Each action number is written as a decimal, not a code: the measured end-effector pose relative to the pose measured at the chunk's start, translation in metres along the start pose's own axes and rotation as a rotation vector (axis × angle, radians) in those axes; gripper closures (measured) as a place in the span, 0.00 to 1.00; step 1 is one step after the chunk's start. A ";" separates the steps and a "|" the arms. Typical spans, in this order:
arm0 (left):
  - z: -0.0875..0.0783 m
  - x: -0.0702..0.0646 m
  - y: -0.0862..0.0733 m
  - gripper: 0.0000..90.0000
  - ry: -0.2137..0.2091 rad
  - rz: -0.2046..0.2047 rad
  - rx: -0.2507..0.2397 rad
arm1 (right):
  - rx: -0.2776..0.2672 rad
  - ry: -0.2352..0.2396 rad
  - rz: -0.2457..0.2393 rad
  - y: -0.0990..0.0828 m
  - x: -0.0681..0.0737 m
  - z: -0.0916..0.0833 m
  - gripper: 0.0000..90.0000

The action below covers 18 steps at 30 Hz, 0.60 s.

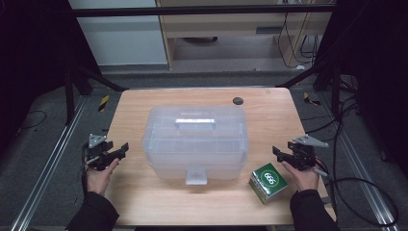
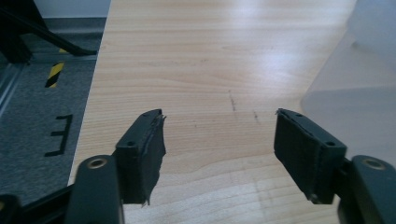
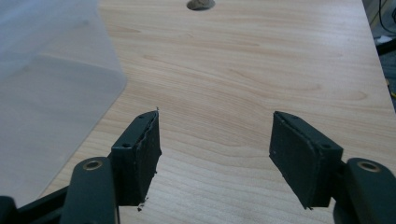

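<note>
Wooden table [image 1: 144, 202] is flanked by two low hands, the left gripper [image 1: 124, 147] and right gripper [image 1: 276, 151] held wide and empty either side of the translucent box [image 1: 196, 142].

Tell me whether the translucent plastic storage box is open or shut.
Shut. The translucent plastic storage box has its lid down flush on the base, handle flat on top, and the front latch hangs down over the base.

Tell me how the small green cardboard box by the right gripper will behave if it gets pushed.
The small green cardboard box looks compact and probably light, so it should slide on the smooth wooden table rather than tip. It sits flat on a broad face; its square edges make rolling unlikely. Being cardboard, it may dent under hard squeezing.
</note>
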<state>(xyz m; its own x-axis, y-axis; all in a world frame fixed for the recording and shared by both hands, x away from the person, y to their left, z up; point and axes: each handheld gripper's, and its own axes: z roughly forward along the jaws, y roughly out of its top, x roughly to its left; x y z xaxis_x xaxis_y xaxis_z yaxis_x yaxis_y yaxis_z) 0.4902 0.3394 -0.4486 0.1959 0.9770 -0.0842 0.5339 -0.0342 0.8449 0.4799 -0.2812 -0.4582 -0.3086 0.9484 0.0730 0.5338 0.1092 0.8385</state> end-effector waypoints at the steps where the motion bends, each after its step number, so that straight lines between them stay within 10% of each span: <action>1: -0.002 0.000 0.001 0.39 -0.005 -0.005 -0.007 | -0.009 -0.005 -0.017 0.001 0.001 -0.002 0.39; 18: -0.029 -0.002 0.021 0.42 -0.018 0.102 -0.122 | -0.049 0.025 -0.061 0.012 0.014 -0.020 0.46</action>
<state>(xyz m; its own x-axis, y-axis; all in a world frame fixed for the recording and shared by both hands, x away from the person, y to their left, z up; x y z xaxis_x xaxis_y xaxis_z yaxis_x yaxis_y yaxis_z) 0.4772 0.3432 -0.4149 0.2596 0.9657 -0.0037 0.4069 -0.1059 0.9073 0.4664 -0.2721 -0.4359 -0.3595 0.9325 0.0338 0.4743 0.1514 0.8673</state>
